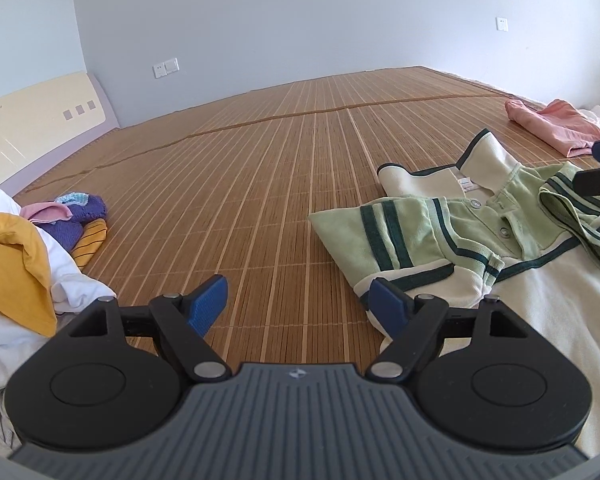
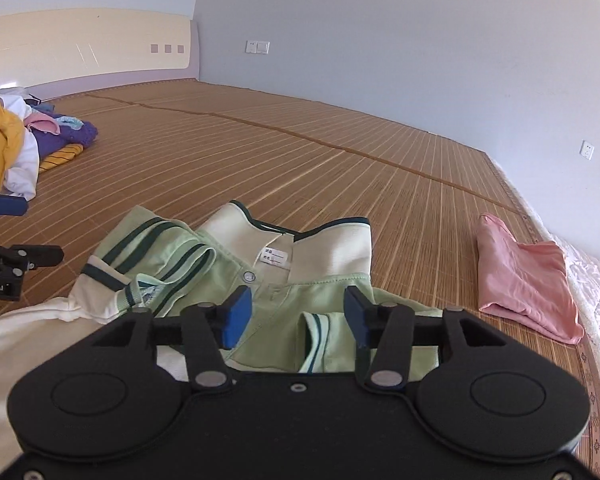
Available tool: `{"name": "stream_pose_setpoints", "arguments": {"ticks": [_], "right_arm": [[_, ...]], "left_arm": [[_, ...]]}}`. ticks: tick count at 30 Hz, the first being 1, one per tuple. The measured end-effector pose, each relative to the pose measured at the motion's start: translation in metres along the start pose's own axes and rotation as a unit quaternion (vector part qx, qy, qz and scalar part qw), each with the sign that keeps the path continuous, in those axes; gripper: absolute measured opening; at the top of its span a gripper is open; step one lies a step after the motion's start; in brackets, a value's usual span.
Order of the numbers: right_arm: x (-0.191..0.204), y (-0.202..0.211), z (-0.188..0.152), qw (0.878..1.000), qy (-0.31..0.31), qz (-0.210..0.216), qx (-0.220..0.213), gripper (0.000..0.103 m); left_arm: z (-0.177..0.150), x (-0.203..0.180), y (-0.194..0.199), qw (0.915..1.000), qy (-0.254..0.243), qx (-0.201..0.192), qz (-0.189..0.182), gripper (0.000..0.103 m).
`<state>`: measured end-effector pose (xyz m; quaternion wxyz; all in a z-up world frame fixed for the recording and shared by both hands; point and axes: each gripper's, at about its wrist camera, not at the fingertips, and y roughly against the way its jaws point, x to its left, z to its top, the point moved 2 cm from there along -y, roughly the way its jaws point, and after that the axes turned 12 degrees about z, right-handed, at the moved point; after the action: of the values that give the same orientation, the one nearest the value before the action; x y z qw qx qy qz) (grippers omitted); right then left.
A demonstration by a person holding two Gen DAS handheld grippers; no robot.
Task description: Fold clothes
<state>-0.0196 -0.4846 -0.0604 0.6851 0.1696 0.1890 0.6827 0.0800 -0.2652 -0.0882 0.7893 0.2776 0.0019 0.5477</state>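
Right gripper [image 2: 296,316] jaws parted, nothing clamped, over green-cream polo shirt [image 2: 268,280]; collar pointed away, long axis toward camera. Left gripper [image 1: 298,306] jaws spread, empty, over bamboo mat [image 1: 260,184].

I see bare bamboo mat [image 1: 260,184] mid-bed | clothes heap [image 1: 24,264] blocks headboard side | polo shirt [image 2: 300,280] near edge | pink garment [image 2: 524,280] opposite side

Partial white lettering "obot.AI" on the left tongs [image 2: 24,236]; the shirt's label [image 2: 275,257] is unreadable.
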Motion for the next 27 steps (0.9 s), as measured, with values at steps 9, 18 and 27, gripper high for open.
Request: {"name": "stream_pose_setpoints", "arguments": {"ticks": [9,18,27], "right_arm": [[-0.018,0.032,-0.048,0.992,-0.092,0.079,0.043,0.062],[0.001,0.026,-0.047,0.996,-0.066,0.058,0.033,0.063],[-0.035,-0.036,-0.007,0.995,-0.090,-0.014,0.041,0.062]], "left_arm": [[-0.002,-0.004,0.002,0.9999,0.001,0.000,-0.012,0.082],[-0.006,-0.022,0.001,0.9989,-0.023,0.005,-0.040,0.083],[-0.006,-0.036,0.003,0.9973,-0.060,-0.005,-0.042,0.083]]}}
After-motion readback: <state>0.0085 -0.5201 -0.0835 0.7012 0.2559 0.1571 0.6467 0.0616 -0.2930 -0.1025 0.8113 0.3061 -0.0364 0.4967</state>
